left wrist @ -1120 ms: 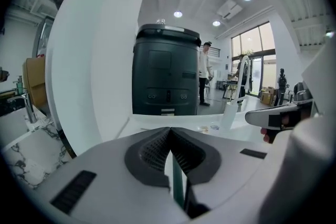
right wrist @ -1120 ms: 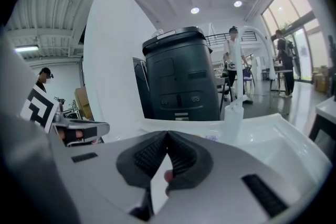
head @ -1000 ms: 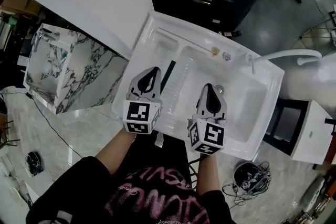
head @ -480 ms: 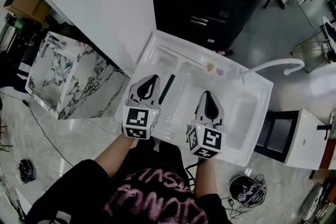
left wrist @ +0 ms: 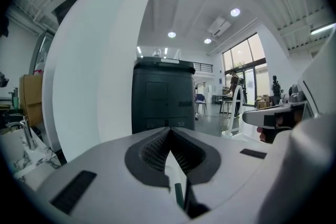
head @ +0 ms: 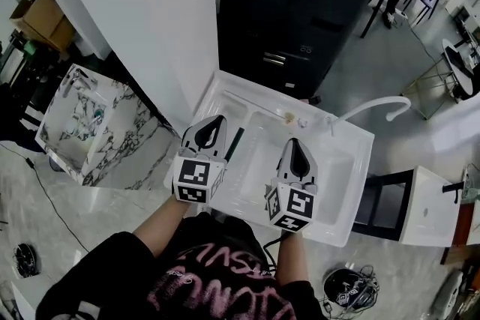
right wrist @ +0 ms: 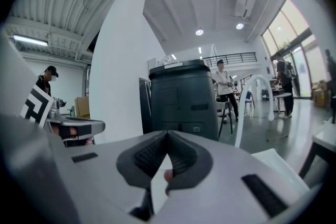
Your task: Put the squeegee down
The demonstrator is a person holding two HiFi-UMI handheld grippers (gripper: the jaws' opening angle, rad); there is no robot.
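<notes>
The squeegee [head: 235, 142] is seen laid in the left side of the sink [head: 358, 161], just beside the left gripper [head: 214, 122], whose jaws, like those of the right gripper [head: 297, 143], are closed on nothing. It is judged light, stiff and perhaps slick, best pinched mid-length

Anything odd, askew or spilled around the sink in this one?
Nothing stands out. The squeegee lies flat on the drainboard of the sink. The left gripper and right gripper hang above it, both shut and empty. No spill or damage shows.
</notes>
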